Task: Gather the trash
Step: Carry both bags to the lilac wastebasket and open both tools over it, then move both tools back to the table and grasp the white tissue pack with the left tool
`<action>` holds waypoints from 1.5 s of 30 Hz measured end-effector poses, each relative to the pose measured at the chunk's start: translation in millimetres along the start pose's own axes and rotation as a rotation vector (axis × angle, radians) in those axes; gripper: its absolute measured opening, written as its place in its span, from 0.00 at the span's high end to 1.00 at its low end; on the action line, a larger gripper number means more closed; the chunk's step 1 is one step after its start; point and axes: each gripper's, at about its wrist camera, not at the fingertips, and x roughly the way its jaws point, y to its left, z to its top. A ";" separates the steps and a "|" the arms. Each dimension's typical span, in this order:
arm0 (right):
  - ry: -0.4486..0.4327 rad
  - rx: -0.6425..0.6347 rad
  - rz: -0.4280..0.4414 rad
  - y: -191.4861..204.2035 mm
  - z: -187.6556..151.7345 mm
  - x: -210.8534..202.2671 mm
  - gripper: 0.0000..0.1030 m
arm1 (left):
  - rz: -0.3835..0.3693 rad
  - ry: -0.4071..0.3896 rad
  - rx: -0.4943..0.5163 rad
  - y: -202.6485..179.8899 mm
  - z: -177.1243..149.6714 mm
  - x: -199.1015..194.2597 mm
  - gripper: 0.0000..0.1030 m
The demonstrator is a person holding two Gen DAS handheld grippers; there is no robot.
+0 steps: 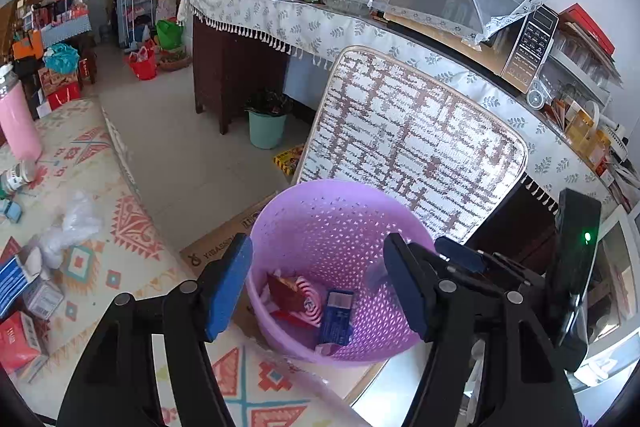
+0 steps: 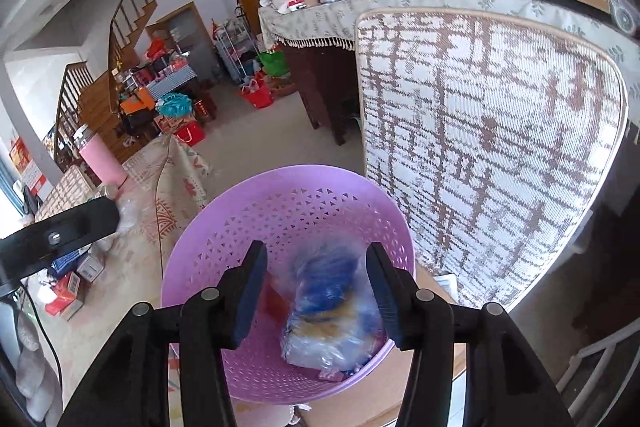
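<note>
Beside the chair, purple basket point(image 1: 320, 227) holds wrappers point(image 1: 316, 307); both grippers released, a clear bag point(image 2: 328, 307) between the right's.

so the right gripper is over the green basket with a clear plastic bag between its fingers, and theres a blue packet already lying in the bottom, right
Not quite: the basket is purple, not green, as the right wrist view shows. The rest stands: the right gripper is over it with the clear plastic bag between its fingers, and the left wrist view shows the blue packet in the bottom.
</note>
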 end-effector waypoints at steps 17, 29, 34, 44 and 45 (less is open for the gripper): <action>-0.003 -0.147 -0.054 61.8 -20.6 -21.8 0.38 | 0.271 -0.057 -0.065 70.7 -80.7 -95.3 0.34; -0.017 -0.311 -0.049 135.5 -50.4 -32.4 0.34 | 0.428 -0.096 -0.190 140.6 -136.4 -166.7 0.34; -0.028 -0.374 -0.049 163.9 -61.8 -37.7 0.32 | 0.487 -0.116 -0.269 174.2 -158.5 -194.9 0.34; -0.011 -0.448 -0.012 210.5 -80.1 -37.6 0.28 | 0.596 -0.123 -0.374 230.3 -192.5 -230.6 0.31; -0.002 -0.448 -0.001 214.5 -82.1 -35.5 0.28 | 0.598 -0.119 -0.387 236.4 -194.7 -232.5 0.31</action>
